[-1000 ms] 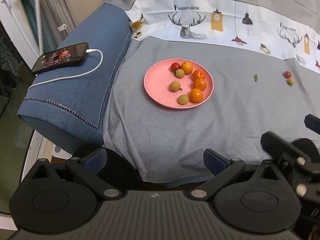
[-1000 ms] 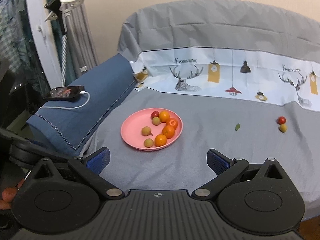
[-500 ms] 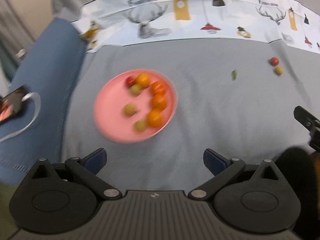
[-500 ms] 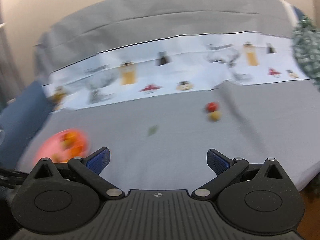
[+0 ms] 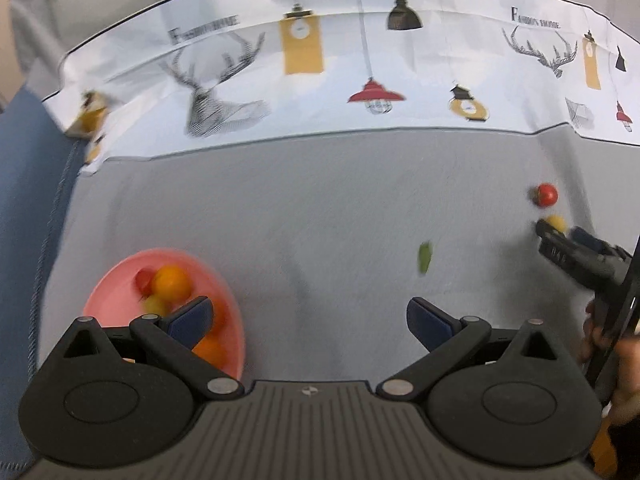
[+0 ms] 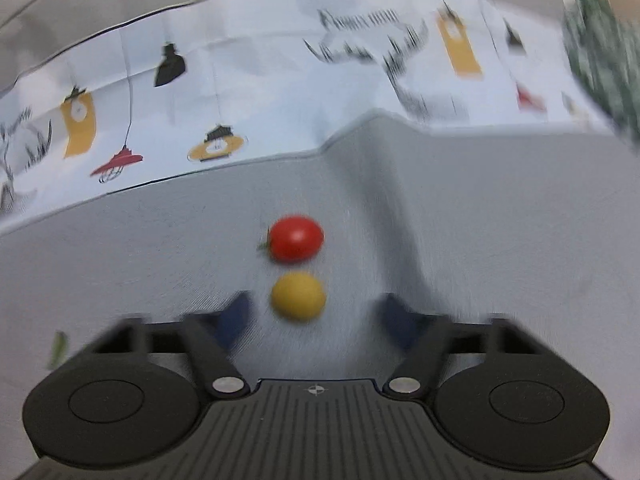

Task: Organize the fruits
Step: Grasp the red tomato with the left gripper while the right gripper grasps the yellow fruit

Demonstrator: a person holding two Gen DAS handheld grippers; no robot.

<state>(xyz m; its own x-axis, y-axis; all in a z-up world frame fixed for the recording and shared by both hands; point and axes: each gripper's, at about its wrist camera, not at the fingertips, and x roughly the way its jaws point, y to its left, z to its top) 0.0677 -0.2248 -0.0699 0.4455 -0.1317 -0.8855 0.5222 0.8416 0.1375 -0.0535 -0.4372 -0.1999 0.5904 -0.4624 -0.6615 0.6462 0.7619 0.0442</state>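
Right hand-held gripper [image 6: 310, 318] has just been narrowing around the yellow fruit [image 6: 298, 296], pads not yet touching; red fruit [image 6: 296, 238] sits just beyond at 12 o'clock. Left hand-held gripper [image 5: 310, 318] hangs wide, empty, by the plate [image 5: 116, 292]. Next: pinch gently, carry to plate.

Left wrist camera is looking steeply down over the grey cloth [image 5: 320, 208] from farther back, right wrist camera is sitting close in front of the red tomato [image 6: 296, 238] and yellow fruit [image 6: 298, 296], both views sharing these two and the small green leaf [image 5: 425, 257].
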